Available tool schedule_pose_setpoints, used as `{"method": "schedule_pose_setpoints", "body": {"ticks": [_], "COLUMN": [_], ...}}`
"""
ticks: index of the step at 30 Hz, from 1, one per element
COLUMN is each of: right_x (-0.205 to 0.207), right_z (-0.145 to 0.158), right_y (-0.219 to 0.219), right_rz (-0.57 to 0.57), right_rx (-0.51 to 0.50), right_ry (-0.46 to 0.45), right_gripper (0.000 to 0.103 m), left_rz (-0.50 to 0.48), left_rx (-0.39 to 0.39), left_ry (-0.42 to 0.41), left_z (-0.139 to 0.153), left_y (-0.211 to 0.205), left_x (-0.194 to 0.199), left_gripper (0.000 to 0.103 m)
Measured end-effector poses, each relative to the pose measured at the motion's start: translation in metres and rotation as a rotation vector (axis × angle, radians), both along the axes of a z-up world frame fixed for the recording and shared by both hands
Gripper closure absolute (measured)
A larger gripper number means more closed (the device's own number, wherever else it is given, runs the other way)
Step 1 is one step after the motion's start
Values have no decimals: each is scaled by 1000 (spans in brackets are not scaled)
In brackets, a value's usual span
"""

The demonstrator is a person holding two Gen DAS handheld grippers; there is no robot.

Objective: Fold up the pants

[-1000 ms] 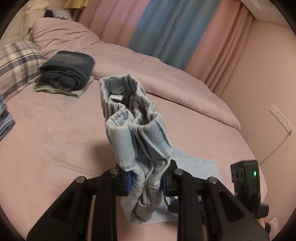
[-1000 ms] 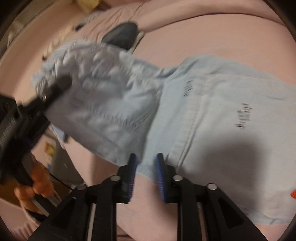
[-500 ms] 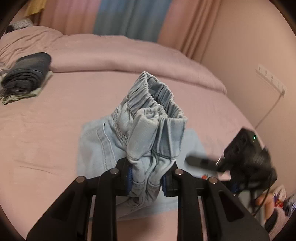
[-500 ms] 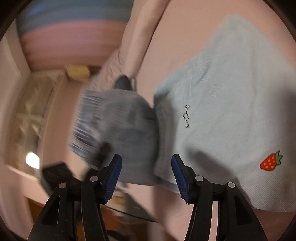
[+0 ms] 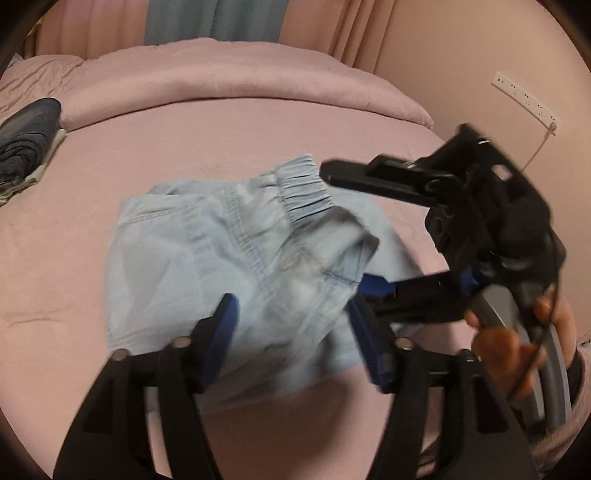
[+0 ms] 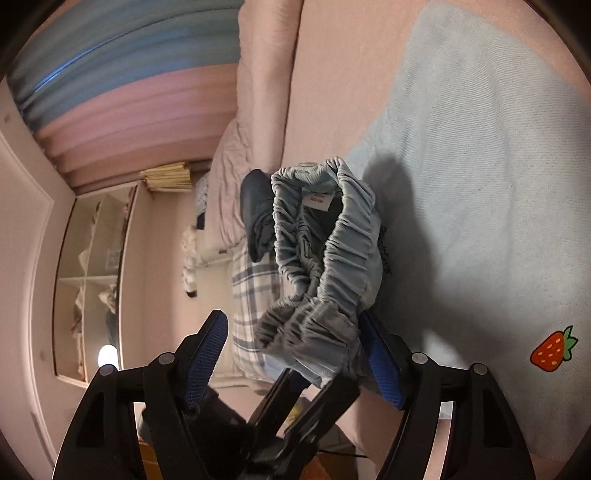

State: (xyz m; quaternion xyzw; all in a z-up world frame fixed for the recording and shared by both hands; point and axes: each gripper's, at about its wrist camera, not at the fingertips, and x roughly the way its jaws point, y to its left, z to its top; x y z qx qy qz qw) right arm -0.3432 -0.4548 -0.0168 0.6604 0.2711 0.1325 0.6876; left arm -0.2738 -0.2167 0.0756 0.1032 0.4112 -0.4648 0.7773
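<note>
the light blue pants lie in a loose fold on the pink bed, with the gathered elastic waistband turned toward the far side. bare pink sheet runs around the pants on the near, left and far sides. the left hand-held gripper hovers over the near part of the fabric with its blue pads wide apart and nothing between them. the right hand-held gripper enters from the right, jaws spread wide; one finger lies over the waistband, the other reaches the right edge of the cloth. in the right wrist view the bunched waistband stands between the spread fingers of this gripper, against its right-side pad; whether the cloth is pinched cannot be told. both views are blurred by motion. a strawberry print marks a pale blue cloth beneath. a stack of dark folded clothes sits at the left edge, cut off. curtains hang behind the bed, and a power strip is fixed to the wall.
</note>
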Motion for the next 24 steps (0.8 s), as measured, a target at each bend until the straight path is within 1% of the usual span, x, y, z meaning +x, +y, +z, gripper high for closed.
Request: {"method": "schedule_pose_setpoints", "body": {"ticks": [1, 2, 3, 5, 6, 7, 8, 9, 11, 12, 13, 16, 19, 22, 24], "right_x": [1, -4, -2, -1, 2, 6, 9, 13, 17, 17, 13, -2, -24, -40, -48], "right_z": [4, 8, 11, 15, 20, 23, 25, 29, 32, 34, 38, 55, 73, 76, 68], "right_y": [-1, -3, -2, -1, 3, 6, 8, 12, 15, 16, 16, 8, -12, -27, -36], "right_rz": [-9, -12, -5, -3, 8, 15, 24, 40, 53, 56, 54, 29, -38, -77, -89], "right_rx": [-37, -59, -108, -184, -259, -314, -373, -448, -528, -566, -598, -626, -658, -680, -666], "right_ry": [24, 34, 58, 96, 123, 143, 166, 190, 197, 195, 173, 117, 90, 101, 133], "right_gripper": [29, 29, 29, 30, 34, 42, 46, 58, 64, 69, 71, 72, 72, 72, 72], "left_rz": [9, 13, 27, 75, 99, 134, 156, 182, 230, 249, 264, 279, 278, 274, 265], "left_rx": [-12, -31, -58, -56, -50, -47, -47, -49, -60, -63, -65, -68, -69, -67, -64], "left_ry": [7, 24, 54, 67, 65, 70, 78, 93, 132, 145, 152, 153, 150, 157, 161], "left_z": [1, 2, 2, 2, 0, -2, -4, -6, -11, -13, -15, -16, -14, -15, -16], "left_y": [9, 18, 32, 50, 58, 70, 76, 84, 97, 100, 101, 105, 104, 102, 98], "left_x": [-1, -1, 3, 8, 9, 14, 18, 22, 29, 33, 35, 36, 37, 38, 41], "left_gripper": [25, 25, 24, 24, 24, 24, 24, 24, 24, 24, 24, 24, 24, 24, 24]}}
